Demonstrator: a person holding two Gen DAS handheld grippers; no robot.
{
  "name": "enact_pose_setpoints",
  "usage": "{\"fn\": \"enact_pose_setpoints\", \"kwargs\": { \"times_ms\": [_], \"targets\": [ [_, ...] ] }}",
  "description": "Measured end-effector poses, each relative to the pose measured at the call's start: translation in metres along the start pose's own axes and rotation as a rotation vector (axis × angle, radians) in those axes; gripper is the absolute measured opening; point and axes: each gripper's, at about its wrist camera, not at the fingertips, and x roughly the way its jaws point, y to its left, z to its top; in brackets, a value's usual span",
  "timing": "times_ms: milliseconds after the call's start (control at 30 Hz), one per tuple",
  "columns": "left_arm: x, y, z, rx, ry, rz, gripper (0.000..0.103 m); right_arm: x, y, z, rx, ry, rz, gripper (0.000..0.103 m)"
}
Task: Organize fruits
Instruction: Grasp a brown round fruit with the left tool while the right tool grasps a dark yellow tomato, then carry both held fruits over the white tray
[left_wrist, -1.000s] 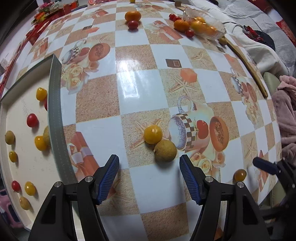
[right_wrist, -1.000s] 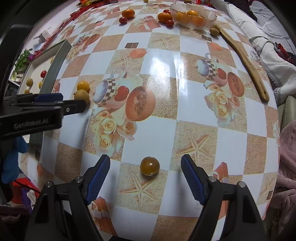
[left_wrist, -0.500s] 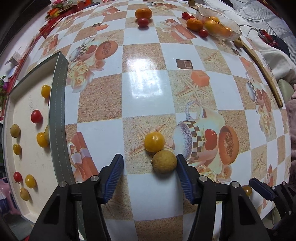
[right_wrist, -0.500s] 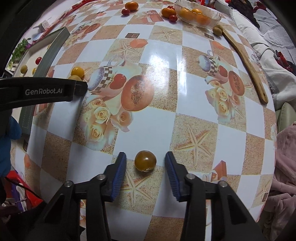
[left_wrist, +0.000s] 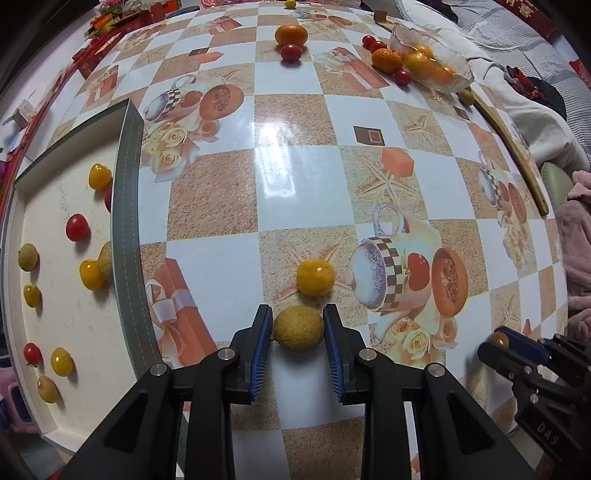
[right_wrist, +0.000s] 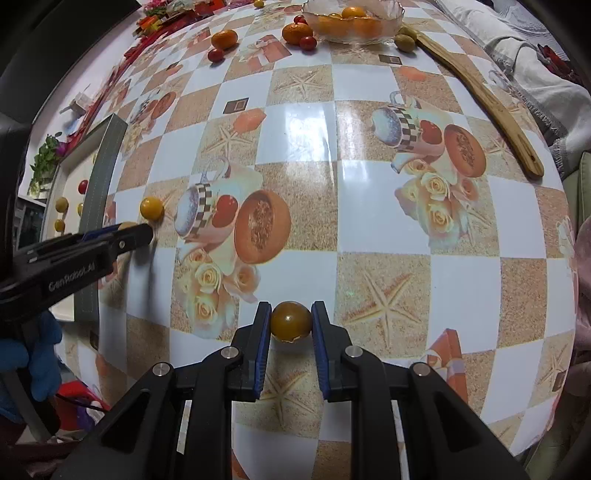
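Beige tray (left_wrist: 127, 229) at the left edge of the table (left_wrist: 295, 177), with ten small fruits inside: four yellow, three red (one half hidden by the tray wall), three tan. Loose on the checked cloth: two mandarins (left_wrist: 291, 35), four red tomatoes (left_wrist: 291, 52), one yellow tomato (left_wrist: 316, 277), plus one glass bowl (left_wrist: 458, 77) of orange fruit at the far right. Just past the bowl, two olive-green fruits (right_wrist: 404, 40) beside one long wooden spoon (right_wrist: 491, 103). Two grippers, both pointing steeply down at the cloth. Left gripper (left_wrist: 298, 314) closing, a tan fruit (left_wrist: 298, 330) squarely between the blue pads (left_wrist: 260, 347) and touched by both, sitting on the cloth just in front of the yellow tomato, nearly touching it, and near the tray's wall. Right gripper (right_wrist: 291, 310) clenched on an amber tomato (right_wrist: 291, 324), one pad on each side, the fruit low on the cloth at the fingertips, over a sandy square with a starfish print. Seen from the right wrist, left gripper at the far left, its tip by the yellow tomato; well apart from the amber tomato.
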Motion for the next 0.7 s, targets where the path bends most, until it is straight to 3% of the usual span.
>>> {"fn": "enact_pose_setpoints", "kwargs": {
  "times_ms": [500,700],
  "targets": [
    [-0.046,0.061,-0.016,-0.082,-0.089,-0.022,0.030,-0.003,0.050,0.042,-0.114,-0.026,0.030,0.024],
    [-0.059,0.089,-0.017,-0.157,-0.128,0.017,0.030,0.000,0.089,0.060,-0.191,-0.034,0.064,0.024]
  ]
}}
